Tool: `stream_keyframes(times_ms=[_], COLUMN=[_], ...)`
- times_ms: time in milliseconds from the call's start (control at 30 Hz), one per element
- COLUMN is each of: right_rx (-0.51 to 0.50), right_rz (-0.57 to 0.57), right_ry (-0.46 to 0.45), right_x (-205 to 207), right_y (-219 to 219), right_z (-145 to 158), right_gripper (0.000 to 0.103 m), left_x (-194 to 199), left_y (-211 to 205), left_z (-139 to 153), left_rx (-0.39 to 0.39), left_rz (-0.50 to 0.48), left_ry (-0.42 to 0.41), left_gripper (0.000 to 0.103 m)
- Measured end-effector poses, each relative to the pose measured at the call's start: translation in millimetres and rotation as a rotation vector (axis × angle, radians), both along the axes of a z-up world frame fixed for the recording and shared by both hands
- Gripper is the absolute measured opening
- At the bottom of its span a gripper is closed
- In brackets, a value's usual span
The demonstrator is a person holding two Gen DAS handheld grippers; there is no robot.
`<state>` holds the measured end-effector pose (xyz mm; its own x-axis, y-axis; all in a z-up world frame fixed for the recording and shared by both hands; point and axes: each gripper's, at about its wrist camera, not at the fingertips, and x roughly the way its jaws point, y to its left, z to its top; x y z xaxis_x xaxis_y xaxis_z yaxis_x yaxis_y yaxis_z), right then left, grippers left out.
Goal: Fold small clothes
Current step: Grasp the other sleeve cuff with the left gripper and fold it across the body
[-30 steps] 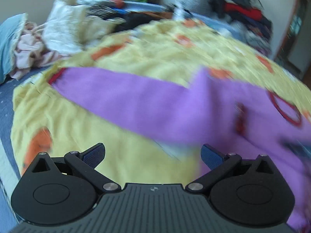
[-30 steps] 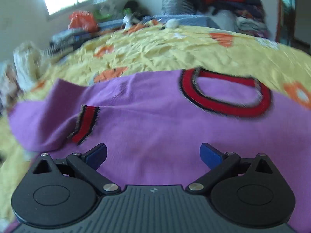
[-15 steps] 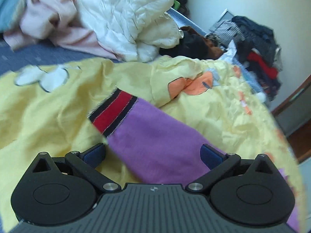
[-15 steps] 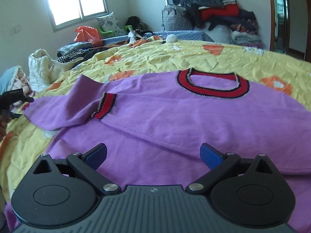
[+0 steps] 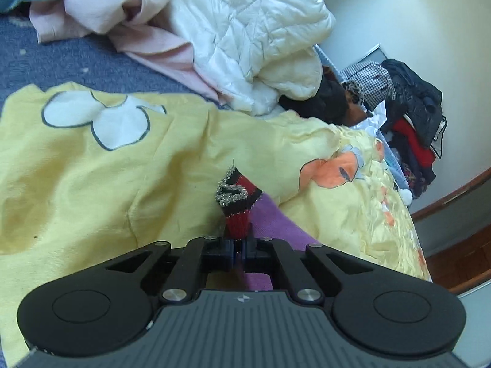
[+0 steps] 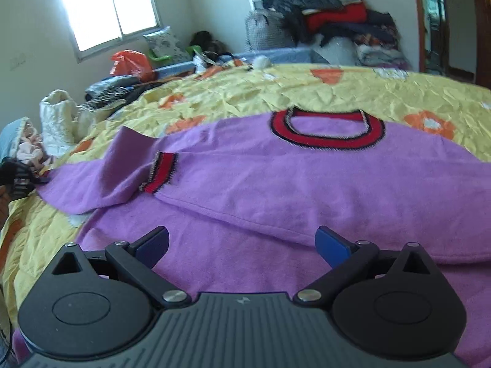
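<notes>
While the left hand-held gripper (image 5: 238, 249) pinches the purple sweater's (image 6: 307, 184) striped cuff (image 5: 237, 202), the right hand-held gripper (image 6: 242, 242) hovers open above the sweater.

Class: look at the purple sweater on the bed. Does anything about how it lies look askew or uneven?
Yes. One striped cuff lies folded in over the purple sweater; the other cuff is bunched in the shut left gripper, out over the yellow sheet, so it lies lopsided.
</notes>
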<state>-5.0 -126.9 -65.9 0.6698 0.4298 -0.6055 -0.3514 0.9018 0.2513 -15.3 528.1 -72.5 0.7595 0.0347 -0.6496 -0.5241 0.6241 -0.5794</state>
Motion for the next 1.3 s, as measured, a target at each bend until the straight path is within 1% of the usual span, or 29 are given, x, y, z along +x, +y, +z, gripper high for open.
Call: stream_keyframes(times_ms=[67, 100, 167, 233, 300, 367, 433, 500, 600, 767, 933, 1100, 1233, 1300], right_rx=[0.013, 0.011, -0.037, -0.049, -0.068, -0.109, -0.114, -0.107, -0.103, -0.110, -0.089, -0.050, -0.045, -0.035], right_rz=[-0.006, -0.007, -0.025, -0.033, -0.036, -0.050, -0.059, -0.063, -0.058, -0.046, -0.049, -0.044, -0.033, -0.031], right_ry=[0.029, 0.038, 0.048, 0.056, 0.055, 0.039, 0.057, 0.073, 0.087, 0.078, 0.066, 0.061, 0.050, 0.054], right_x=[3.4, 4.0, 3.4, 1.5, -2.2, -7.4, -9.7, -14.3, -23.9, -49.2, -75.8, -91.5, -96.9, -97.9], right_y=[-2.2, -3.0, -2.0, -2.1, -1.6, 0.4, 0.7, -0.7, -3.2, -12.1, -28.6, -40.2, -45.4, -47.9], right_z=[-2.5, -3.7, -6.6, -8.7, -8.8, -8.4, -8.2, -8.8, -8.9, -2.9, 3.7, 4.7, 4.2, 2.6], right_gripper=[0.103, 0.103, 0.103, 0.103, 0.103, 0.103, 0.103, 0.103, 0.103, 0.103, 0.103, 0.103, 0.103, 0.103], left_x=[0.9, 0.7, 1.4, 5.7, 10.0, 16.5, 22.8, 27.5, 36.0, 48.2, 63.3, 84.8, 102.5, 118.2], left_y=[-14.3, -23.1, -43.0, -69.3, -98.2, -129.1, -159.8, -193.8, -243.1, -312.0, -365.1, -409.0, -451.0, -474.5], left_z=[15.2, 24.2, 43.6, 64.8, 84.3, 100.7, 111.4, 121.4, 129.1, 130.7, 126.8, 122.5, 129.2, 129.7], left_rx=[0.087, 0.118, 0.171, 0.228, 0.263, 0.295, 0.296, 0.318, 0.338, 0.331, 0.324, 0.389, 0.467, 0.463], left_rz=[-0.026, -0.049, -0.100, -0.158, -0.225, -0.283, -0.348, -0.410, -0.498, -0.627, -0.739, -0.770, -0.786, -0.822], left_ry=[-0.012, -0.031, -0.085, -0.113, -0.152, -0.170, -0.194, -0.214, -0.229, -0.259, -0.275, -0.274, -0.306, -0.298], left_gripper=[0.003, 0.003, 0.003, 0.003, 0.003, 0.003, 0.003, 0.003, 0.003, 0.003, 0.003, 0.003, 0.003, 0.003])
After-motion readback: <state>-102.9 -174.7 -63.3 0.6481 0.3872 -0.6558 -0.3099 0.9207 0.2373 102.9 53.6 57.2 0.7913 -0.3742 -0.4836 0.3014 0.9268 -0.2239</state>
